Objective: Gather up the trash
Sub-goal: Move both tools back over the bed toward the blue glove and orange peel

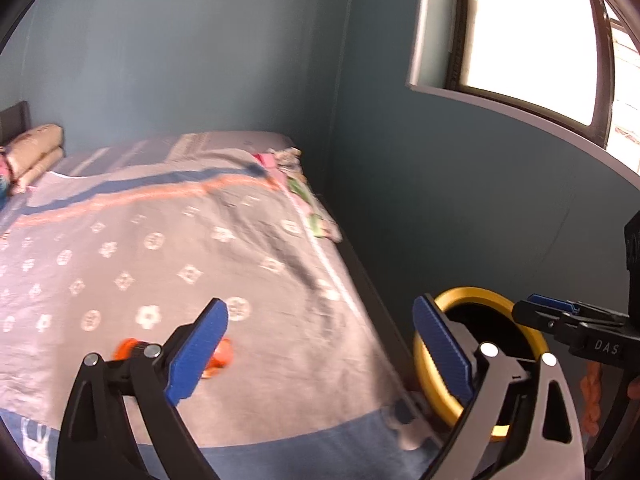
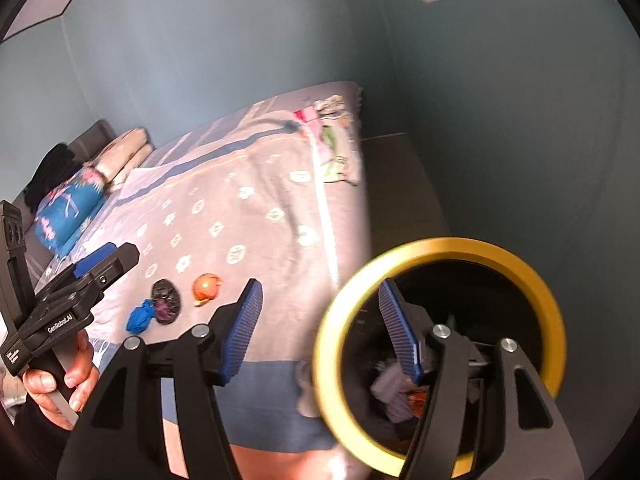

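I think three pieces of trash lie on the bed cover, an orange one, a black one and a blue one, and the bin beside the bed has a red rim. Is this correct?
Not fully. The rim of the bin is yellow, not red, as the right wrist view shows. The rest holds: the orange piece, the black piece and the blue piece lie on the bed cover.

Bed: three scraps of trash near its foot edge, namely a wrapper, a crumpled bag and a wad; pillows at its head. Bin: off the bed's foot corner beside the wall, apparently holding scraps.
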`<state>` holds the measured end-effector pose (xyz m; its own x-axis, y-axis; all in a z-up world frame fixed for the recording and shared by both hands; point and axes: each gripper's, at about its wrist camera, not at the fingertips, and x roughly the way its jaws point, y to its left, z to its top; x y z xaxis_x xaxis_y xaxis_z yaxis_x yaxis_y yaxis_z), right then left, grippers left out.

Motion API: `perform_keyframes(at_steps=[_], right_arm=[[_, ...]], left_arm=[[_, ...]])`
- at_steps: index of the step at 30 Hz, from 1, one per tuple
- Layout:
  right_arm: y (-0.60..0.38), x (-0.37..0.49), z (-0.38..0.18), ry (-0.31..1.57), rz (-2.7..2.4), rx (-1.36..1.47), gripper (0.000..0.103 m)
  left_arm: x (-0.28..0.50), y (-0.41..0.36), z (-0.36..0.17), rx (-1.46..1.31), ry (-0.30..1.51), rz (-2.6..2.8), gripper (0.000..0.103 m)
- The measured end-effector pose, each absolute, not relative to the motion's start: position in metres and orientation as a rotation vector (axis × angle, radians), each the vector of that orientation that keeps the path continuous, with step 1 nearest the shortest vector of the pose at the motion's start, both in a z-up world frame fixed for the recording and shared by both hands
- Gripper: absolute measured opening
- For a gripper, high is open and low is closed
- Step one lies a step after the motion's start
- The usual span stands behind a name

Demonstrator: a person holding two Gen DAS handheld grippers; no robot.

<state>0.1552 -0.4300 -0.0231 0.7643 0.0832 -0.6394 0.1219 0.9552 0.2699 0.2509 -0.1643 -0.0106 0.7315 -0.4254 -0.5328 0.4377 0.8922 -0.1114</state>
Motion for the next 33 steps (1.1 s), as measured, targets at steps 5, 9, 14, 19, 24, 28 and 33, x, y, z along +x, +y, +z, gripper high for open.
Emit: perform_keyframes(at_steps=[5,9,14,19,24,28,33], right_arm=[[-0.391,0.177,-0.019,0.722,0.041,0.296,0.059],[-0.361,0.195,-0.021,0.752,0.089,0.290,0.059],[-0.322,0.216,-0.023,0.791,0.126,0.269,0.059],[-0.299,0.234,-0.032,0.830,0.147,0.249,0.059],[-0.273,0.262,-0.050,0.880,0.163,0.235,0.061],[-0.255,0.284,-0.067,0.932,0.179,0.228,0.062],[-0.230,0.312,-0.092,0.990,0.190,0.206,0.063]], left_arm=[[0.260,-0.117,-0.009,0.011,0.574,-0.388,0.092],[0.264,-0.087,-0.012,0.022,0.573,-0.331,0.095],[0.275,-0.047,-0.020,0.030,0.592,-0.256,0.095],[0.287,-0.017,-0.035,0.079,0.620,-0.200,0.095],[0.300,0.011,-0.058,0.125,0.671,-0.151,0.095],[0.310,0.029,-0.079,0.166,0.712,-0.123,0.095],[0.327,0.049,-0.108,0.214,0.773,-0.079,0.095]])
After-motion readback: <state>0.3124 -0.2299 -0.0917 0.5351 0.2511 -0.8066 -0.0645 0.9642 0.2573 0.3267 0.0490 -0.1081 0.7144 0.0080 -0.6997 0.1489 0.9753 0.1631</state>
